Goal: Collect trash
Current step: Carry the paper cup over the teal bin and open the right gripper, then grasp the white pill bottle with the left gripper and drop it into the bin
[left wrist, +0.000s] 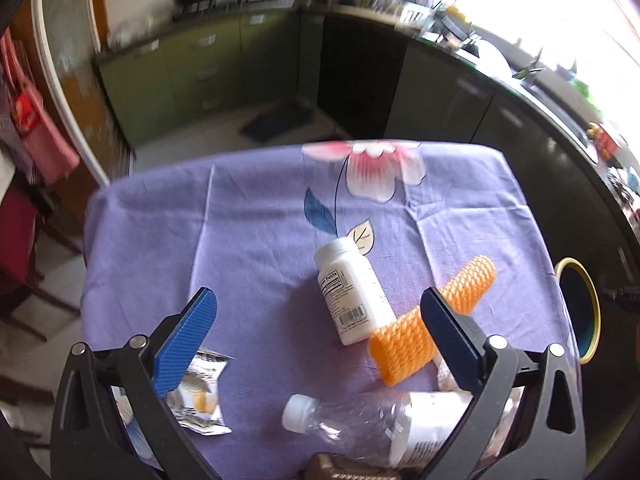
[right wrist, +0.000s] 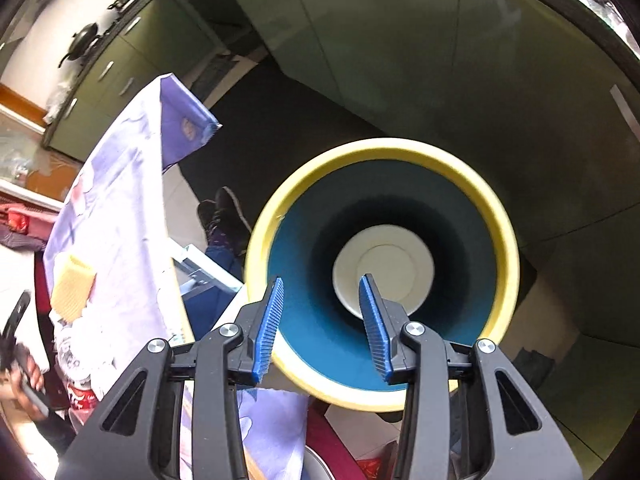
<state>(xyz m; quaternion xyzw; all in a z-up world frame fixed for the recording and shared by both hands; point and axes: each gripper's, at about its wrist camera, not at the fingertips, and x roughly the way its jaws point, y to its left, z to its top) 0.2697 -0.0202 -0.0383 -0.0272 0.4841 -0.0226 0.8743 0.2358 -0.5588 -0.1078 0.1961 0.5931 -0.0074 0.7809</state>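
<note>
In the left wrist view, a table with a purple flowered cloth point(left wrist: 248, 240) holds trash: a white pill bottle point(left wrist: 352, 292) lying down, an orange foam net sleeve point(left wrist: 432, 316), a clear plastic bottle point(left wrist: 360, 428) with a white cap, and a crumpled snack wrapper point(left wrist: 200, 396). My left gripper point(left wrist: 320, 332) is open above them, holding nothing. In the right wrist view, my right gripper point(right wrist: 320, 312) is open and empty right above the mouth of a blue bin with a yellow rim point(right wrist: 500, 216). A white disc point(right wrist: 384, 264) lies at the bin's bottom.
The bin also shows past the table's right edge in the left wrist view point(left wrist: 592, 312). Dark green kitchen cabinets point(left wrist: 240, 60) line the far walls. The cloth-covered table edge point(right wrist: 120, 216) lies left of the bin. A person's shoes point(right wrist: 224, 216) stand on the floor nearby.
</note>
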